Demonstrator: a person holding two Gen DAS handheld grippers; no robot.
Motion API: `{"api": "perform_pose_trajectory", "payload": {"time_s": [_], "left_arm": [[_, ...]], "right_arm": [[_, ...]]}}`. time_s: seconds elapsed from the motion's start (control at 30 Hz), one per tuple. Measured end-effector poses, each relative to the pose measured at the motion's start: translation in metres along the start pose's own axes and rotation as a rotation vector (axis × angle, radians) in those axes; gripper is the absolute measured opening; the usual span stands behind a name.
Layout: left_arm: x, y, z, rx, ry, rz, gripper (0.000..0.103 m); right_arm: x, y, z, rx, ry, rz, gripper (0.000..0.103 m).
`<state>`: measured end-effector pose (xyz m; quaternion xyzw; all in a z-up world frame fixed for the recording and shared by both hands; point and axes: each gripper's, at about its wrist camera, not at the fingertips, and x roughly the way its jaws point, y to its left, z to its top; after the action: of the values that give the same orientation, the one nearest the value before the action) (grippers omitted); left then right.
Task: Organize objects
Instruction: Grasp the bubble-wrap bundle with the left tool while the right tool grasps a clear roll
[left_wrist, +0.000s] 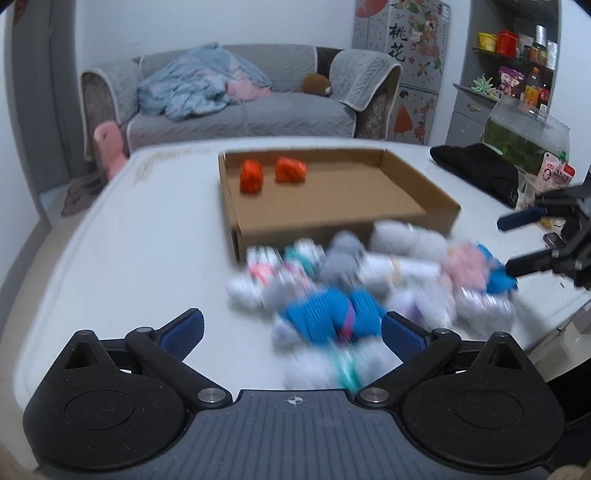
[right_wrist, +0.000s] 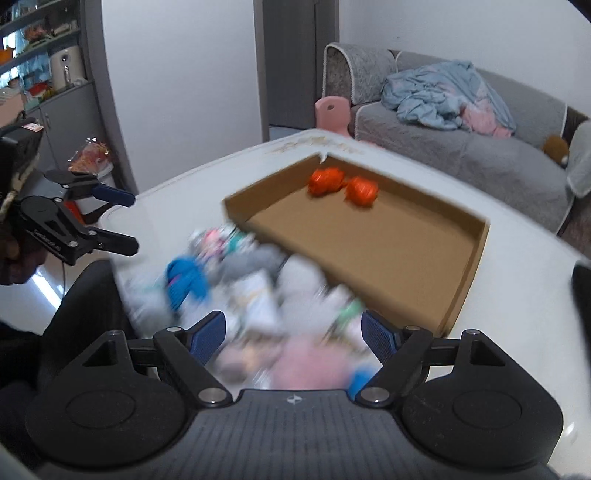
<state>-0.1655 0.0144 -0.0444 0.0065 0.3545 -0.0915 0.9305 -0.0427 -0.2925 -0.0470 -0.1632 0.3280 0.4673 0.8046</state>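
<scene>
So there's a white table (left_wrist: 155, 229) with a shallow cardboard box (left_wrist: 332, 199) sitting toward its far edge. Two orange bundles (left_wrist: 271, 174) are inside the box, up at its far left corner, just beside each other. From the right wrist view they look like they might be touching, can't really tell.

Right in front of the box, along its near wall, there's a messy pile of rolled socks (left_wrist: 369, 280) on the table: white, grey, pink, some teal bits and a bright blue pair (left_wrist: 328, 317) at the near side of the heap. It's all pretty smeared with blur, so I can't count them.

The left gripper (left_wrist: 291, 332) has its jaws spread wide, nothing held. The blue pair sits roughly between the fingertips but the pads aren't pressing on it. The right gripper (right_wrist: 293, 332) is open too, a bit less wide, hanging over the near end of the pile with a pink roll (right_wrist: 310, 362) below it, nothing gripped either.

A black cloth (left_wrist: 476, 170) lies at the table's far right corner. Behind the table there's a grey sofa (left_wrist: 240, 107) with a blue blanket (left_wrist: 195, 85) dumped on it.
</scene>
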Motion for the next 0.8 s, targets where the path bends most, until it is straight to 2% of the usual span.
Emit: {"api": "perform_pose_trajectory", "payload": {"time_s": [0.03,0.13,0.3,0.7,0.8], "left_arm": [[0.0,-0.004,-0.007,-0.018,-0.002,0.0,0.102],[0.004,-0.017,-0.023,-0.018,-0.015,0.019,0.102],[0.021,-0.032,-0.039,0.006,0.0,0.06,0.102],[0.045,-0.037,-0.047,0.002,0.027,0.074,0.1],[0.05,-0.037,-0.048,-0.013,0.032,0.077,0.099]], "right_arm": [[-0.001,0.006,-0.008,-0.001,-0.001,0.004,0.071],[0.0,0.02,-0.023,-0.022,-0.03,0.036,0.07],[0.012,0.023,-0.035,-0.009,-0.005,0.022,0.065],[0.031,0.027,-0.053,0.01,0.054,-0.016,0.048],[0.034,0.026,-0.057,0.005,0.061,-0.022,0.047]]}}
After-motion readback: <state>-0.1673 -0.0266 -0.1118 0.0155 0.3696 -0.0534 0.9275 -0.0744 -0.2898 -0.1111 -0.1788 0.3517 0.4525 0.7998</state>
